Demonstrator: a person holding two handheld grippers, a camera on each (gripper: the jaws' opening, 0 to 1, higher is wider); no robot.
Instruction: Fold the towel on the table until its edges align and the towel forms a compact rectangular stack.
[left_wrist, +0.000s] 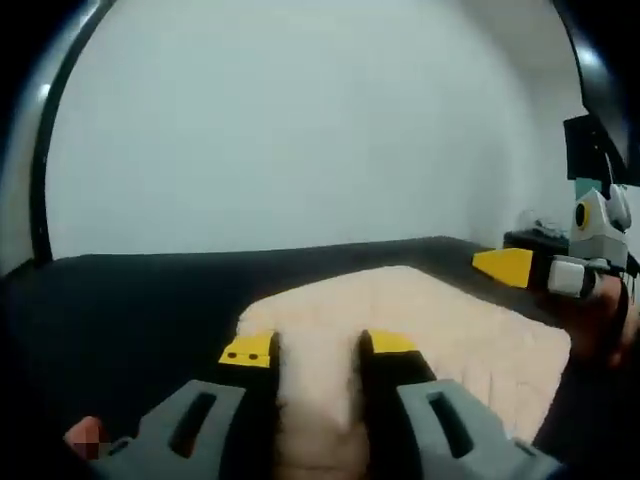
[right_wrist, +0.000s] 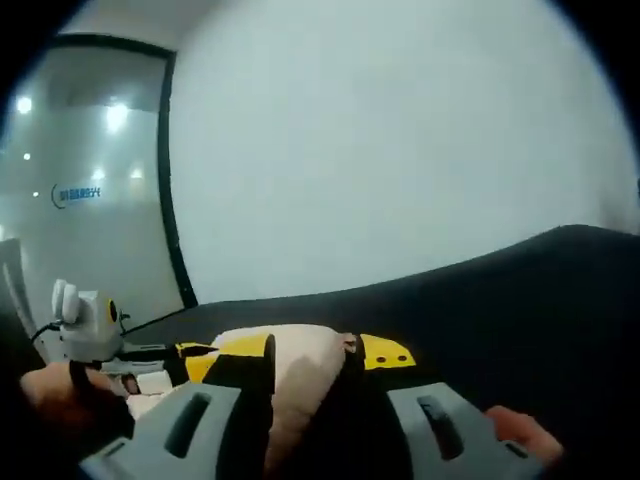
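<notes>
Left gripper (left_wrist: 318, 352): your jaws pinch a fold of the towel (left_wrist: 440, 320) on the black counter (left_wrist: 130, 300).
Right gripper (right_wrist: 312, 352): your jaws grip bunched towel (right_wrist: 300, 375).

Left claw (left_wrist: 318, 355) and right claw (right_wrist: 310, 355) both clamped.

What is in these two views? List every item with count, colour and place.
towel: one, cream, lying on the table, an edge pinched in each gripper.
table: one, black, under the towel.
wall: one, white, behind the table.
glass partition: one, dark-framed, at left of the right gripper view.
left gripper: one, grey with yellow tips, shut on towel.
right gripper: one, grey with yellow tips, shut on towel.
</notes>
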